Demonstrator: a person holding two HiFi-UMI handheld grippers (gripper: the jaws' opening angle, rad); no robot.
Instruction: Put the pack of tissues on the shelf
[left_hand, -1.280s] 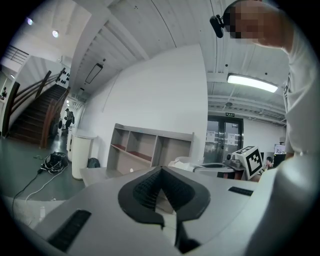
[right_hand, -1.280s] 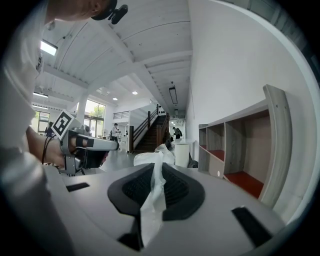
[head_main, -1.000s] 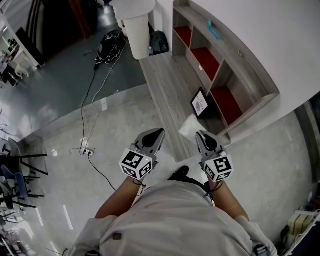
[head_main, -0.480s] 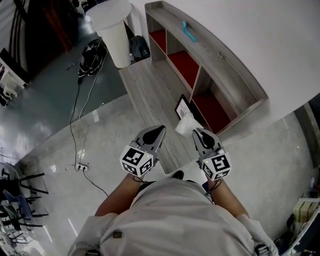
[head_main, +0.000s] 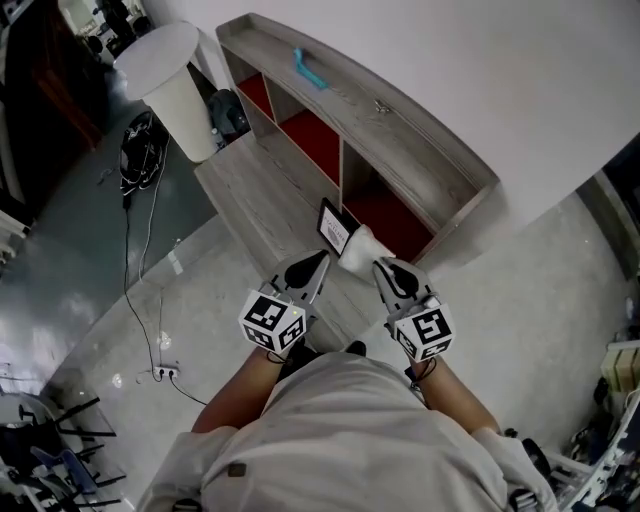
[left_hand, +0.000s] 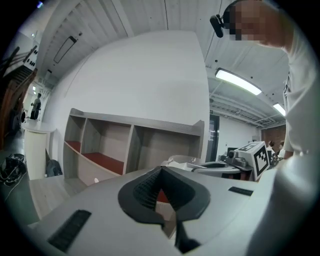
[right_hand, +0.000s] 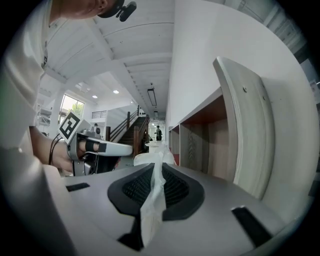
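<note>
The pack of tissues (head_main: 360, 246) is white and soft, and my right gripper (head_main: 383, 268) is shut on the edge of its wrapper. In the right gripper view the thin wrapper edge (right_hand: 152, 202) is pinched between the pads, with the pack's bulk (right_hand: 153, 159) beyond the tips. The wooden shelf (head_main: 420, 150) with red-floored compartments stands against the white wall, just ahead of the pack; its end panel (right_hand: 246, 125) is close on the right. My left gripper (head_main: 312, 266) hovers to the left of the pack, shut and holding nothing, and the shelf (left_hand: 125, 145) lies ahead of it.
A framed sign (head_main: 336, 228) leans at the shelf's foot on a low wooden platform (head_main: 250, 185). A teal object (head_main: 309, 68) lies on the shelf top. A white round pedestal (head_main: 172, 85), a black bag (head_main: 228, 113) and floor cables (head_main: 135, 165) are at the left.
Both grippers and the pack have come nearer the shelf, which has shifted left and down in the head view. The pack now hangs in front of the rightmost compartment. The grip is unchanged.
</note>
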